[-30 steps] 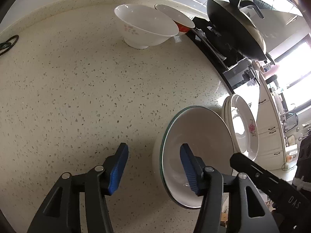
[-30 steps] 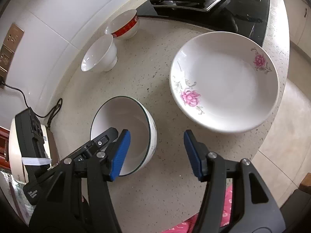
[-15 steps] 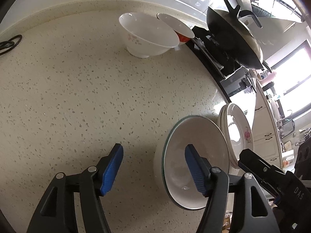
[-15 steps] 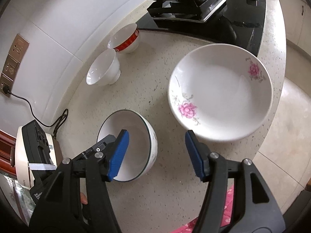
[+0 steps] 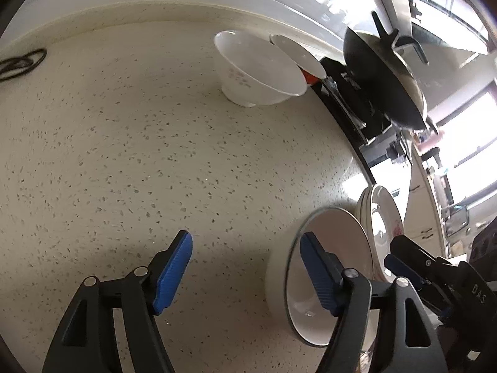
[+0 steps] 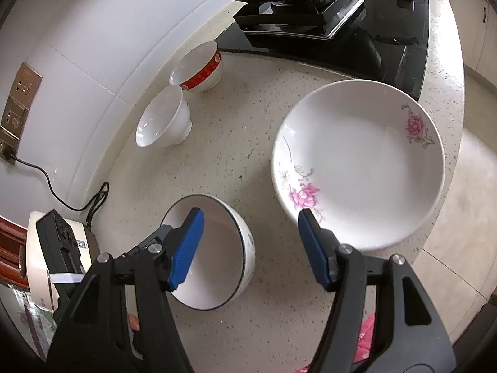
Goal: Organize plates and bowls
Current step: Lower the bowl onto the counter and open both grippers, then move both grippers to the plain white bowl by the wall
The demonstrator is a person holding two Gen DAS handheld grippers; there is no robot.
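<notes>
Here the dark-rimmed bowl [image 6: 217,248] sits on the speckled counter [image 5: 155,155], under the left gripper [image 5: 245,267] right-hand pad; both it and the right gripper [image 6: 248,248] are opening, nothing pressed between their pads. The flowered plate [image 6: 360,161] lies just beside, near the counter's front edge. Two small bowls [image 6: 164,121] stand by the tiled wall, beside the stove [image 6: 310,18]. Bare counter spreads left.

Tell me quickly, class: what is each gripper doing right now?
Left gripper: jaws opening, holding nothing.
Right gripper: jaws opening, holding nothing.
</notes>
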